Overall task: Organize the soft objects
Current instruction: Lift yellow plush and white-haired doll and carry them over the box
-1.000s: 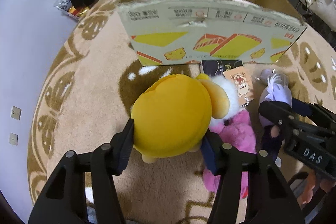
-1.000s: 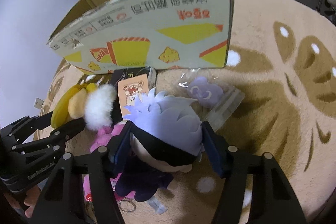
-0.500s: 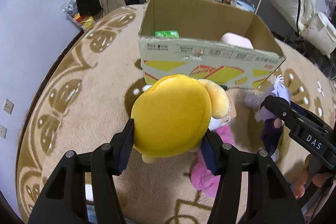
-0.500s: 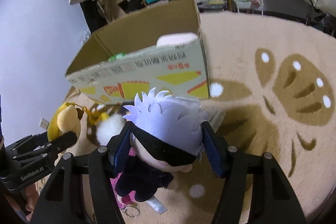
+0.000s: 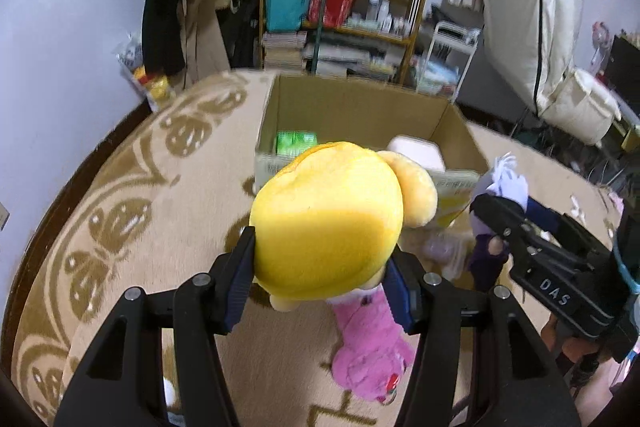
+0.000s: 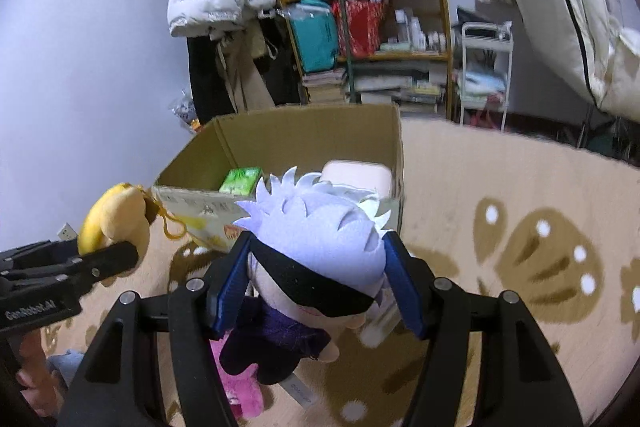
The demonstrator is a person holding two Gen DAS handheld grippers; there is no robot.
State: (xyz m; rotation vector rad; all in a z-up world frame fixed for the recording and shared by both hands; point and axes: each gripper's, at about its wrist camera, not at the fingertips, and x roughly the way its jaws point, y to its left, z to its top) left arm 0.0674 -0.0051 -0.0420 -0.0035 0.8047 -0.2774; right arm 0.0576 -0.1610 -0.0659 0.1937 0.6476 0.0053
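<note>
Both toys have risen off the rug (image 5: 132, 195) toward the cardboard box (image 5: 360, 115). Left gripper (image 5: 320, 279) fingers pinch the yellow plush (image 5: 324, 223); right gripper (image 6: 316, 287) fingers pinch the white-haired doll (image 6: 316, 247) by its head. Below them, a pink plush (image 5: 368, 347) lies on the rug, near the box.
</note>
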